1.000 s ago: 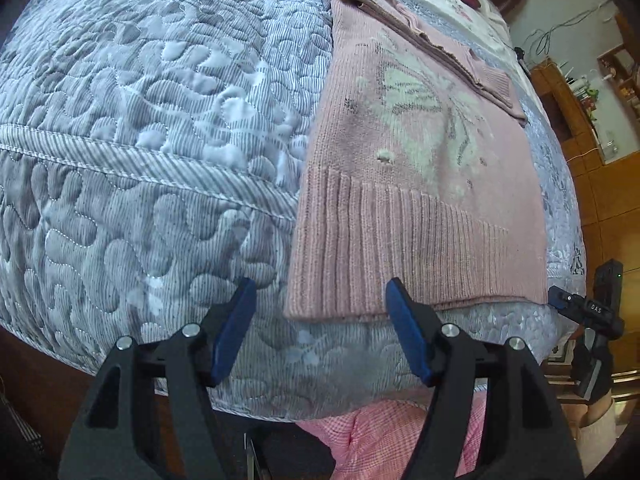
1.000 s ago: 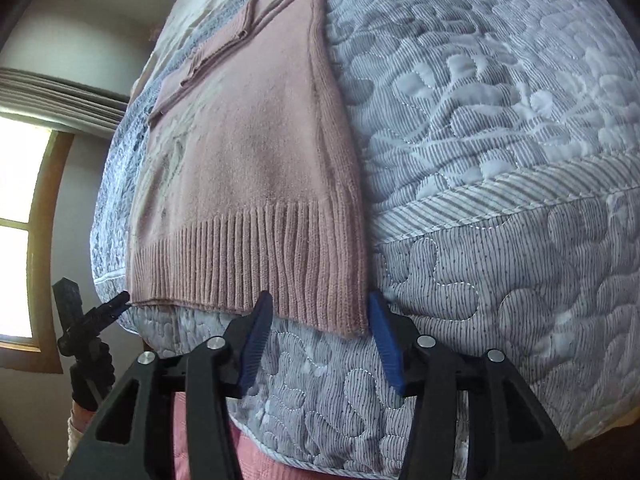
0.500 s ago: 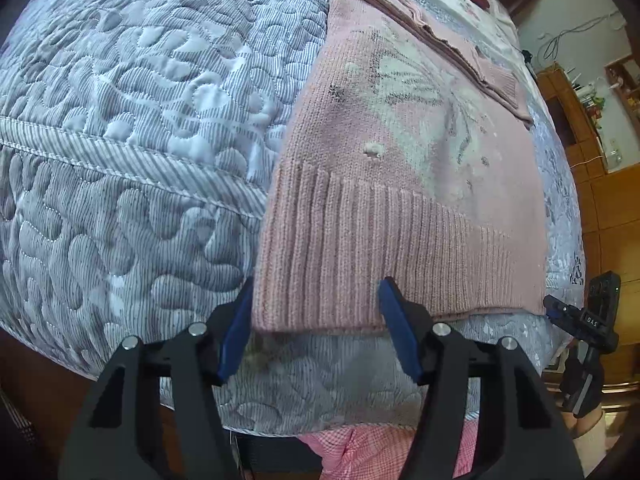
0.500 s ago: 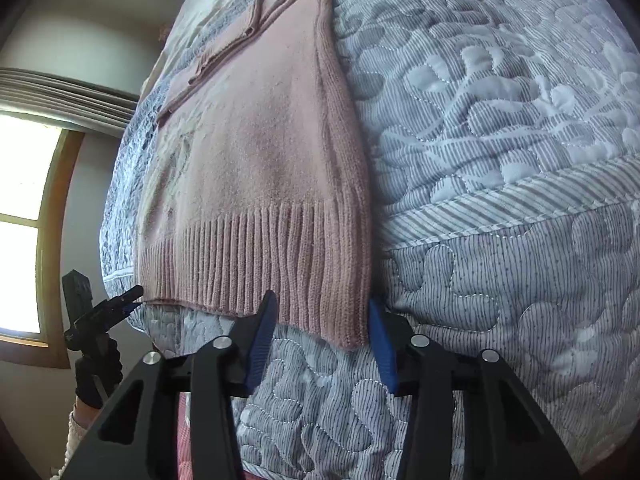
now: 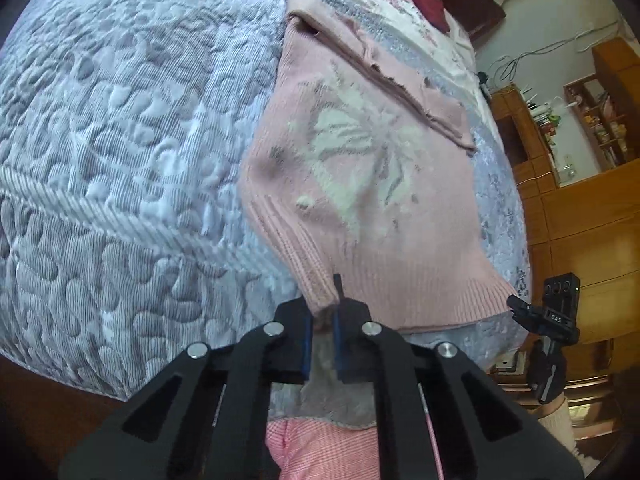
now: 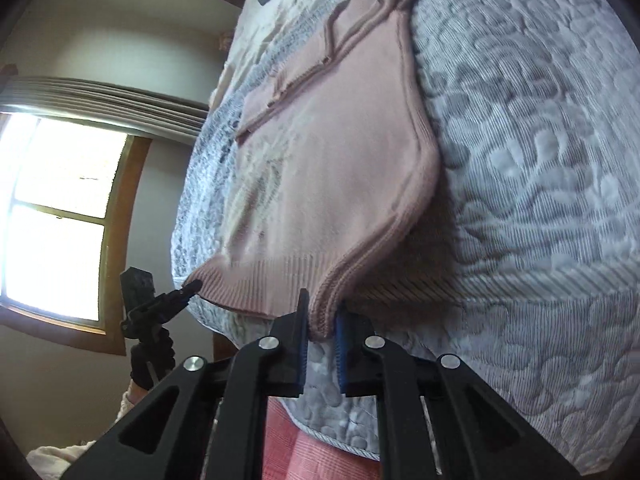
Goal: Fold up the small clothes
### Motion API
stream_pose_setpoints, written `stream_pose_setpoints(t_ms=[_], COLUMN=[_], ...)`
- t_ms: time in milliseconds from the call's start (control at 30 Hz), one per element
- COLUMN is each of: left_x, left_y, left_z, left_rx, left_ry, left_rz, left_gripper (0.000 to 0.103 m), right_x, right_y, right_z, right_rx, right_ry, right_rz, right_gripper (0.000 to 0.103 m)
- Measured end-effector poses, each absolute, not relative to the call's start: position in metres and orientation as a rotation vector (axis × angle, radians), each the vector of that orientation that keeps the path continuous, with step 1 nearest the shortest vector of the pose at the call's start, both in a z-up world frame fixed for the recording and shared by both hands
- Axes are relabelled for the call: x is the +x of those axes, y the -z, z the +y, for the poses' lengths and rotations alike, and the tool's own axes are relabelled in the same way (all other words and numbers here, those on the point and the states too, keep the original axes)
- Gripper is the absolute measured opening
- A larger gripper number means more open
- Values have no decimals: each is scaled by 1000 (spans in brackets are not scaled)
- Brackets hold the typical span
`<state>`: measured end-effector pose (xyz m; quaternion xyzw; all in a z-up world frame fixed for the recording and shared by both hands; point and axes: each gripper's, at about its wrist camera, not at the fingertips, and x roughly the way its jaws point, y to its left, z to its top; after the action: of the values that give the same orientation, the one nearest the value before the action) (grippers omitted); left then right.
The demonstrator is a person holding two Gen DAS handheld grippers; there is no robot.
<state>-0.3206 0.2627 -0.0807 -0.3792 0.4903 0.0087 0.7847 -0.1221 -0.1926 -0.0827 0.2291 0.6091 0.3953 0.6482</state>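
Observation:
A small pink knitted sweater with a pale butterfly pattern lies on the grey quilted bed, its sleeves folded across the upper part. My left gripper is shut on the left corner of the ribbed hem, which is lifted and bunched. In the right wrist view the same sweater shows its plainer side, and my right gripper is shut on the hem's right corner, raised off the quilt. Each gripper appears in the other's view at the hem's far corner.
Wooden cabinets and shelves stand to the right of the bed. A bright window with a wooden frame is on the left wall. Other clothes lie at the bed's far end. Pink checked fabric shows below the grippers.
Both grippers went from open around the hem corners to shut on them. The hem corners have lifted off the quilt, and the sweater's lower edge now curves upward.

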Motion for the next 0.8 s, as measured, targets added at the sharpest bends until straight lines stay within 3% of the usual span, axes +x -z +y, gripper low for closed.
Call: stream_pose_setpoints(t_ms=[300, 800], left_x=[-241, -155], left_y=[44, 118], left_z=[300, 350], left_rx=[-816, -826], left_ry=[-42, -168], left_rz=[880, 964], left_gripper=[6, 10], right_x=[-35, 63], right_y=[54, 135], right_z=[-173, -155], right_rx=[587, 607], right_ry=[-879, -736], right_rz=[1302, 1408], right_gripper=[11, 12])
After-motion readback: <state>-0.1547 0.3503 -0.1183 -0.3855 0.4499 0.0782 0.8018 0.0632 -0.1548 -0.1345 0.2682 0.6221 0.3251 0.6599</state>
